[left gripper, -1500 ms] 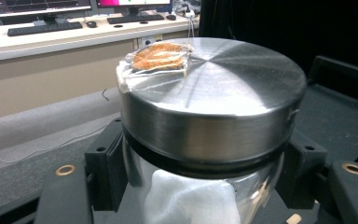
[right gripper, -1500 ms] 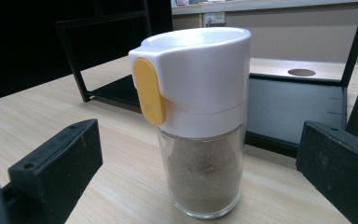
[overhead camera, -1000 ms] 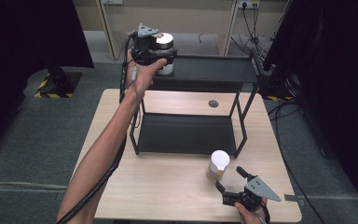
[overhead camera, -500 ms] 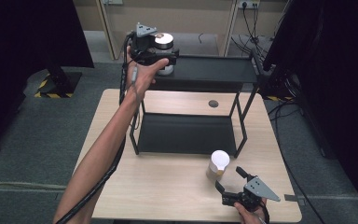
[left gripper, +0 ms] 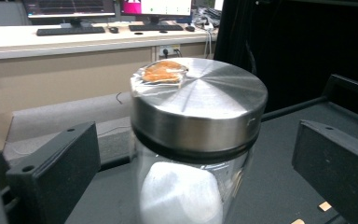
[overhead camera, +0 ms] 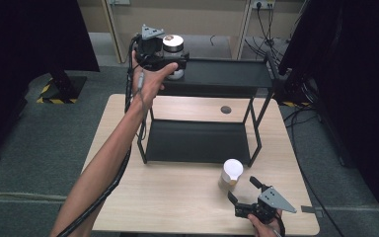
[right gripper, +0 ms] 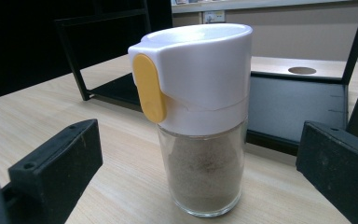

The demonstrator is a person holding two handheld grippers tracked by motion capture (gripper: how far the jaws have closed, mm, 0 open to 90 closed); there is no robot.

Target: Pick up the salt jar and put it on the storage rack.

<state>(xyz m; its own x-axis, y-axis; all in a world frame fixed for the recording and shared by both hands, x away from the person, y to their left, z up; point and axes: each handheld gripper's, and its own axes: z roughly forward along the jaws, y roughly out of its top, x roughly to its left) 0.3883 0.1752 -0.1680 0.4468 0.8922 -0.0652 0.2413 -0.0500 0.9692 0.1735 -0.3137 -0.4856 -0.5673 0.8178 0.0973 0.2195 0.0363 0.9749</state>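
So the left gripper (overhead camera: 173, 63) has just been opening its jaws, and they now stand wide on either side of the glass jar (left gripper: 193, 154) without the pads touching it; there's clear daylight on both sides in the left gripper view. The jar has a brushed metal lid (left gripper: 200, 105) with a crinkly orange-ish sticker (left gripper: 164, 72) on top and something white inside. It stands upright on the top shelf (overhead camera: 227, 74) of the black rack (overhead camera: 197, 140), near that shelf's left end, with the person's left hand (overhead camera: 148, 81) reaching up from below to hold the gripper there. Over on the other side, the right gripper (overhead camera: 244, 190) also has its jaws spread apart, gripping nothing, and it's pointed at the shaker (right gripper: 198, 116), which stands upright on the wooden table (overhead camera: 177, 197) just in front of the rack's lower shelf (overhead camera: 197, 143). That shaker has a white cap with a yellow tab (right gripper: 149, 88) on the side and greyish powder in the clear bottom part. It's near the jaws but apart from them. There's also a round hole (overhead camera: 225, 109) in the tabletop behind the rack.
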